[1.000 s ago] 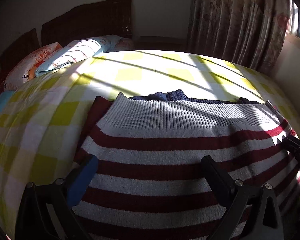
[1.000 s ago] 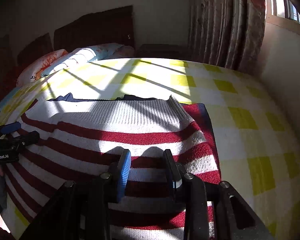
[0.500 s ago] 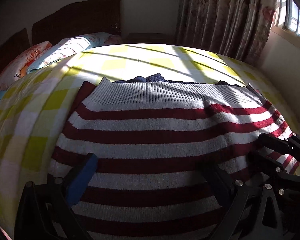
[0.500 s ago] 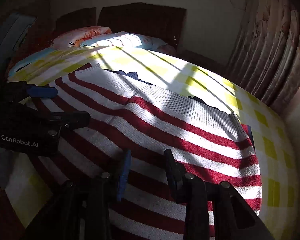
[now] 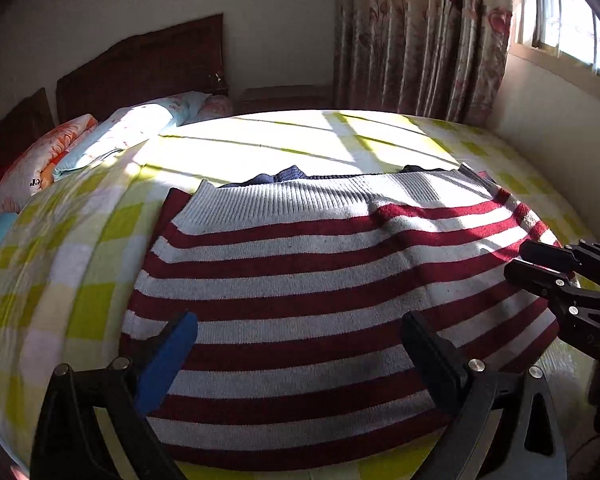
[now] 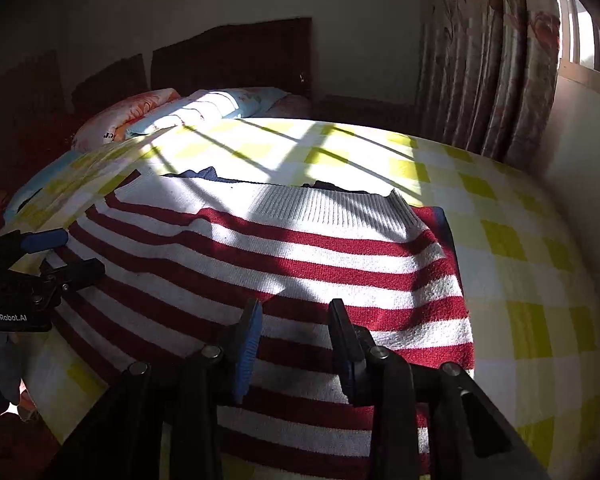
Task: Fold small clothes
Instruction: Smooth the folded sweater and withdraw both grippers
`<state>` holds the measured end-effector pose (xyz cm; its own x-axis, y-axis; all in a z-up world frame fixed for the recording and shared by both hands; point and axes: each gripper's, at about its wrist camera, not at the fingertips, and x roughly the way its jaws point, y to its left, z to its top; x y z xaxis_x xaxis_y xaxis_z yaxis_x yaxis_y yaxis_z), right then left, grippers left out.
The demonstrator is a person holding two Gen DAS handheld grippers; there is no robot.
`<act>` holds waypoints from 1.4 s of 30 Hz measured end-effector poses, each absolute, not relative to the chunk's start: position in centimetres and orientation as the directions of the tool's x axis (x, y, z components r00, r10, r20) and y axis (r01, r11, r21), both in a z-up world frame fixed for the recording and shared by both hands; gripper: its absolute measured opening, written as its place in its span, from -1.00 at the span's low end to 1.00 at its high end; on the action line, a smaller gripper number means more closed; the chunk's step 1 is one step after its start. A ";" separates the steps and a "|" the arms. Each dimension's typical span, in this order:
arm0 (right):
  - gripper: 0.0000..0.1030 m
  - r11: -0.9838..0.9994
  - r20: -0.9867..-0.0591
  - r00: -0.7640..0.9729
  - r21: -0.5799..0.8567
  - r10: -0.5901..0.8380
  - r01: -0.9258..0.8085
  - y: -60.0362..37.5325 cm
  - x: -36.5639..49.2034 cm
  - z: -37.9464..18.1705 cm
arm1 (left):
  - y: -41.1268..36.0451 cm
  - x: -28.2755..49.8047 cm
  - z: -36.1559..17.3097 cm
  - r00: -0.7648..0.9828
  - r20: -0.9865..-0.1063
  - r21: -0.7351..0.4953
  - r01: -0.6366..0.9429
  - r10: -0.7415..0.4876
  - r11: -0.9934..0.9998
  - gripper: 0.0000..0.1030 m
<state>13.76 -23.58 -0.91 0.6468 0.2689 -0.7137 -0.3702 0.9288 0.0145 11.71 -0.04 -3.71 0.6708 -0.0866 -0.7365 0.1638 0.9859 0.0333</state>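
A red-and-white striped sweater [image 5: 332,280] lies flat on the bed [image 5: 60,264], which is covered by a yellow-and-white checked sheet. The ribbed white hem band of the sweater faces the headboard [image 5: 140,64], and a dark blue garment [image 5: 276,176] shows just beyond that band. Sunlight crosses the sheet and the sweater in bars. The left tongs [image 5: 298,344] stand wide open above the near part of the sweater, one blue pad and one black finger apart, with nothing pressed between them. The right tongs [image 6: 294,324] stand partly open over the sweater's right half; the knit shows through the gap, and no fabric is pinched between the pads. In the left wrist view the right tongs appear at the right edge of the sweater; in the right wrist view the left tongs appear at its left edge. Pillows [image 5: 112,140] lie at the headboard, and a floral curtain [image 5: 420,36] hangs beside the window [image 5: 568,12].
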 end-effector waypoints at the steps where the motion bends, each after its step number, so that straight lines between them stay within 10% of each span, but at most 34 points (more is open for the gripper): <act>1: -0.33 0.911 -0.720 0.636 -0.013 0.278 -0.413 -22.2 13.3 -1.1 | -0.7 11.7 -4.1 0.661 -0.745 0.050 0.185 -0.087 0.981 1.00; 16: -0.33 0.971 -0.741 0.655 -0.013 0.150 -0.237 -27.2 13.9 -1.9 | 4.8 11.4 -5.3 0.640 -0.768 -0.017 0.019 -0.025 1.000 1.00; 24: -0.32 0.856 -0.741 0.612 -0.102 0.275 -0.508 -18.8 10.3 -2.8 | -0.4 10.1 -6.0 0.629 -0.771 0.057 0.224 -0.100 0.973 1.00; 42: -0.32 0.883 -0.698 0.647 -0.047 0.305 -0.467 -21.6 7.6 -2.2 | 4.0 7.7 -5.1 0.695 -0.714 0.003 0.122 -0.083 0.993 1.00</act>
